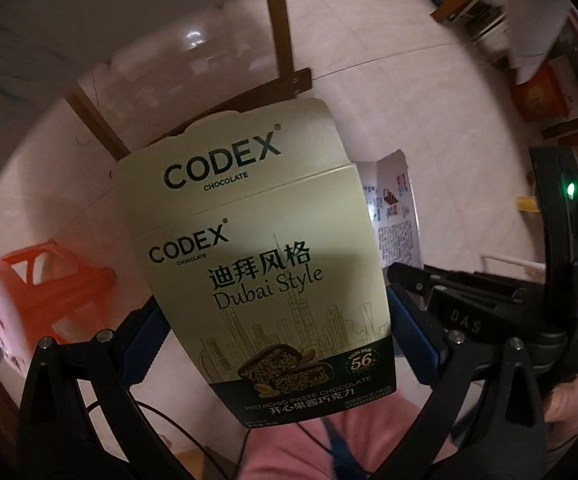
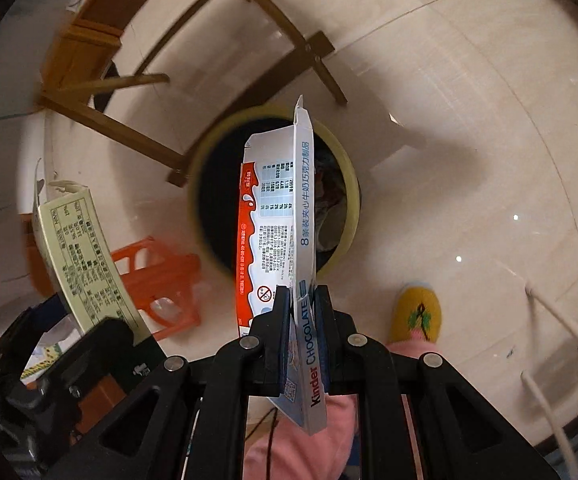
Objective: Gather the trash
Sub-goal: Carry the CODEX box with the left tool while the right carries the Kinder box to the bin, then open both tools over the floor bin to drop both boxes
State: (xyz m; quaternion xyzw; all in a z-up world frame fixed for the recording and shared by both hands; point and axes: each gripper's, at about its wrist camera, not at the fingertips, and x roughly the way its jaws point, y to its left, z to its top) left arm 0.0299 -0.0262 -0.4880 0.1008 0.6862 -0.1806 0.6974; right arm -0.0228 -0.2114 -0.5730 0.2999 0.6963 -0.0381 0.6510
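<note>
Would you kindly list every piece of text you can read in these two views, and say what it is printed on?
Pale green cardboard chocolate box in the left gripper:
"CODEX CHOCOLATE", twice
"迪拜风格"
"Dubai Style"
"56"
"PISTACHIO PASTE CHOCOLATE"
"开心果酱巧克力"

White and orange flattened carton in the right gripper:
"Kinder CHOCOLATE"
"8条装夹心牛奶巧克力制品"

Black gripper body:
"DAS"

Both nutrition tables: too small to read.

The Kinder box (image 2: 275, 216) hangs above the bin (image 2: 341, 148) on the floor (image 2: 469, 140), stool (image 2: 161, 284) to its left
</note>
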